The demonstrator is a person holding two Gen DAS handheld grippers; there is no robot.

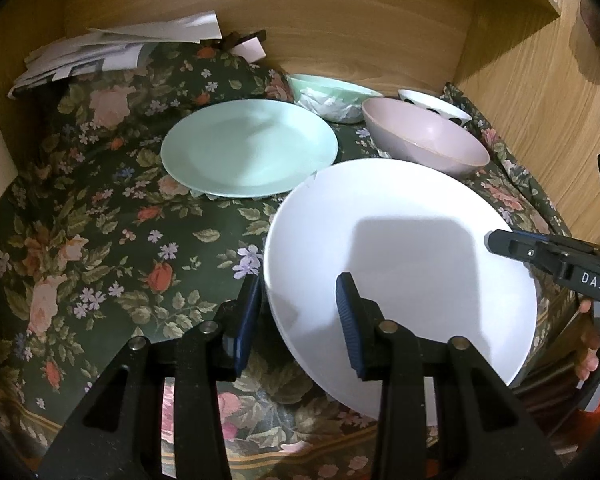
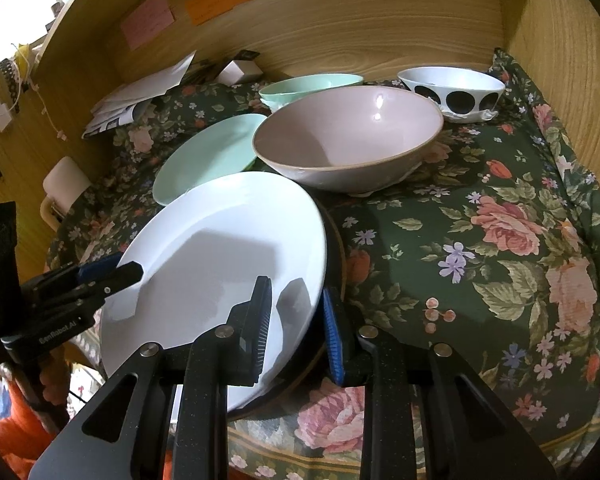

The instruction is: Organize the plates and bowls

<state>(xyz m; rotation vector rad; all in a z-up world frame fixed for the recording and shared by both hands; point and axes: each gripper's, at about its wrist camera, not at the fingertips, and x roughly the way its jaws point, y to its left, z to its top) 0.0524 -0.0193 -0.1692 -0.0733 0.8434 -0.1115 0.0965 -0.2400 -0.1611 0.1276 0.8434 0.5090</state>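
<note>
Left wrist view: the left gripper (image 1: 300, 312) grips the near-left rim of the white plate (image 1: 400, 240), one finger under, one on top. The green plate (image 1: 248, 148) lies farther left on the tabletop (image 1: 100, 220); the pink bowl (image 1: 428, 140) is behind.

Right wrist view: the right gripper (image 2: 296, 320) clamps the white plate's (image 2: 220, 248) right rim, fingers closed on it. A dotted bowl (image 2: 452, 92) sits far right.
</note>
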